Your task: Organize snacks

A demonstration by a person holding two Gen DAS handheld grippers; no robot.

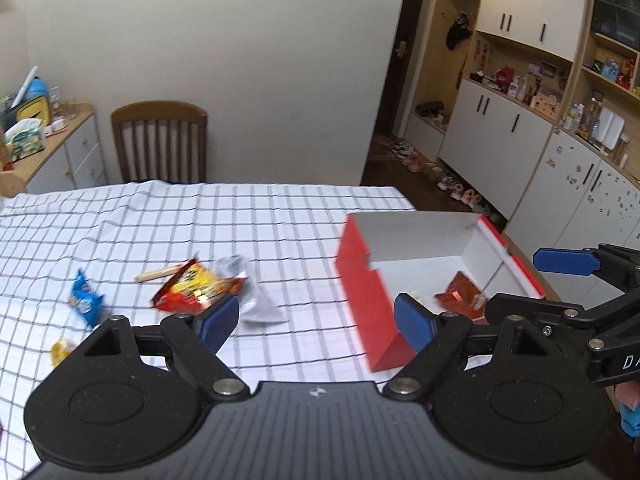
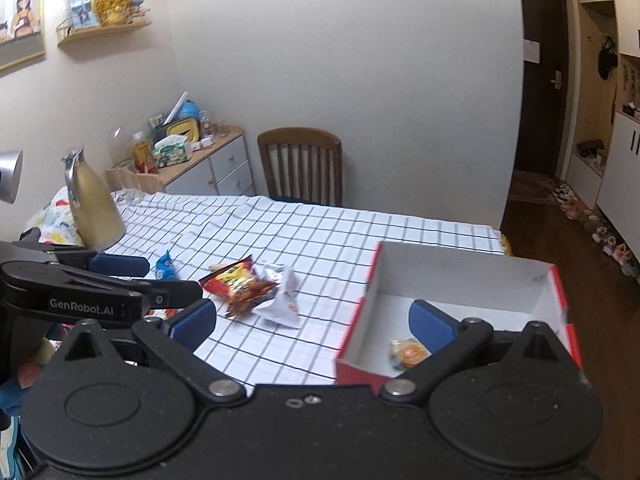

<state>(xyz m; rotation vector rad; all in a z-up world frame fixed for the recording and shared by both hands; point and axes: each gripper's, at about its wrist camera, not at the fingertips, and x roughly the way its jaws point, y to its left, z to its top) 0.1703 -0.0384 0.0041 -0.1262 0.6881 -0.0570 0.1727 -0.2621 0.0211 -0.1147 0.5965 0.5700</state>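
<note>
Left wrist view: both the left gripper (image 1: 316,322) and right gripper (image 2: 312,322) gape wide, empty; the box (image 1: 362,280) overhangs the table edge, so a careless nudge might tip it.

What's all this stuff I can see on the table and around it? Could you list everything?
Red cardboard box with white inside: one, on the table's right side, open.
Red foil snack packet: one, inside the box.
Clear wrapper with orange sweet: one, inside the box.
Red-and-yellow snack bag: one, mid-table.
Silver-white foil packet: one, beside that bag.
Blue snack packet: one, table's left.
Small yellow packet: one, near left edge.
Tan stick-shaped snack: one, behind the bag.
Gold metal jug: one, far left.
Brown wooden chair: one, behind the table.
Left hand-held gripper: black, blue pads, open.
Right hand-held gripper: same, open.
</note>
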